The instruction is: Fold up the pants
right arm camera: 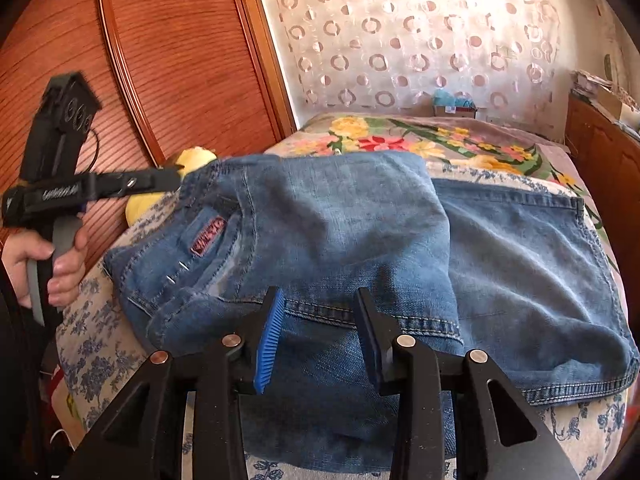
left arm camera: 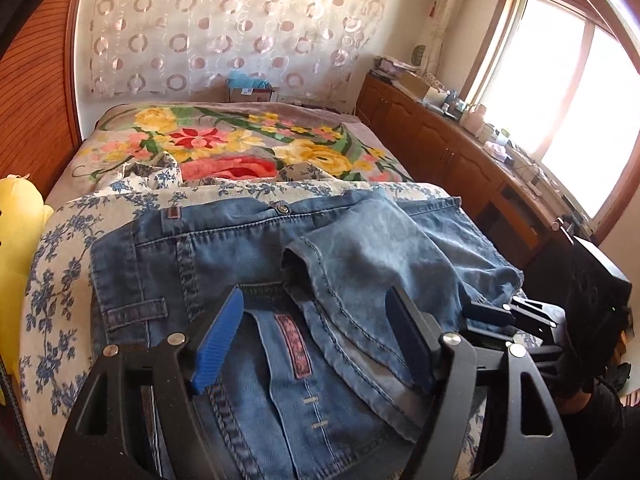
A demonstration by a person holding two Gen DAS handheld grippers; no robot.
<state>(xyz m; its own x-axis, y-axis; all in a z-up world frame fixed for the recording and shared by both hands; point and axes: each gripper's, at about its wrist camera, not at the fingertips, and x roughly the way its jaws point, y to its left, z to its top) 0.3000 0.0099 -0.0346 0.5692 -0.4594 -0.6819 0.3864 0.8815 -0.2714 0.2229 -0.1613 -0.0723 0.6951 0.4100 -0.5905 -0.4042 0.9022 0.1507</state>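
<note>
Faded blue denim pants (left arm camera: 224, 248), folded into a compact stack, are seen lying on the near end of a bed, on a white cover printed with blue flowers (left arm camera: 60, 264). The waistband with its metal button (left arm camera: 284, 209) is turned toward the far side in the left wrist view. A leg panel with a stitched hem (left arm camera: 360, 264) is laid over the stack, slightly askew. A pink woven label (right arm camera: 209, 237) is visible near the left edge in the right wrist view.

The left gripper (left arm camera: 316, 312) is seen over the near part of the pants, its jaws spread wide. Denim lies under and between the blue ribbed pads (left arm camera: 218, 340), but no fold is pinched; the pads stand clear of the cloth.

The right gripper (right arm camera: 320, 320) is seen over the near hemmed edge of the pants, jaws partly apart. No cloth is seen clamped between the pads (right arm camera: 268, 344); denim lies beneath the gap.

In the right wrist view the other gripper's handle is held by a hand (right arm camera: 52, 268) at the left, beside the bed.

Farther up the bed a flowered blanket in red, yellow and green (left arm camera: 224, 148) is spread. A yellow soft toy (left arm camera: 20, 216) lies at the bed's left side, against a reddish wooden panel (right arm camera: 160, 60).
</note>
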